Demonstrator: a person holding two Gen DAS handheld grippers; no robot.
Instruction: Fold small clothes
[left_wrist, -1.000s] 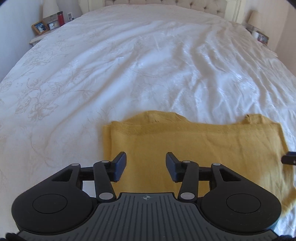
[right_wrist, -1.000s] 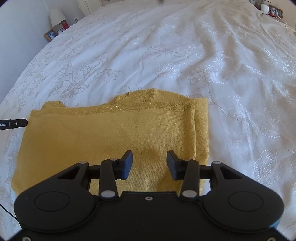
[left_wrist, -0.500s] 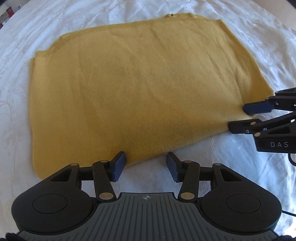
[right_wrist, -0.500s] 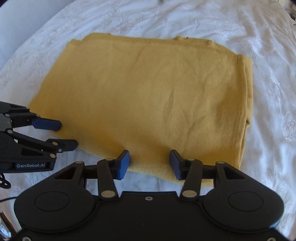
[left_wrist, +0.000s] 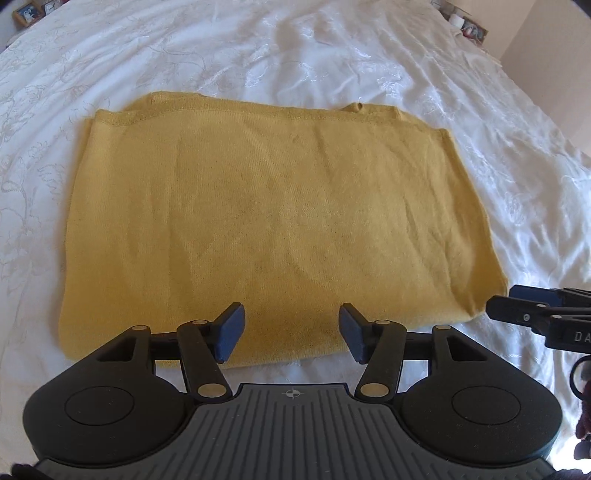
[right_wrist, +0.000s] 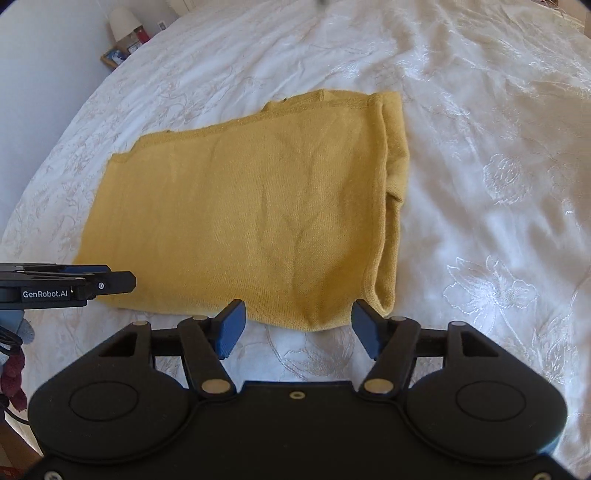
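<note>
A mustard-yellow knit garment (left_wrist: 273, 221) lies folded into a flat rectangle on the white bedspread (left_wrist: 332, 55). My left gripper (left_wrist: 291, 330) hovers over its near edge, left of the middle. Its jaws are opening, with the hem below the gap and the pads off the cloth. My right gripper (right_wrist: 298, 326) hangs over the near right corner of the garment (right_wrist: 258, 206), by the folded edge. Its jaws are opening too, and nothing is pinched. Each gripper shows in the other's view: the right gripper (left_wrist: 517, 310) at the right edge, the left gripper (right_wrist: 107, 282) at the left.
The embroidered bedspread (right_wrist: 498, 184) stretches away on all sides of the garment. A bedside table with a lamp and picture frames (right_wrist: 122, 40) stands at the far left, and another with small items (left_wrist: 461, 22) at the far right. A dark red sleeve (right_wrist: 13, 373) shows at the left edge.
Both grippers have drawn back from over the garment to its near edge and tipped downward. The right gripper has shifted to the near right corner. Both pairs of jaws stand wider.
</note>
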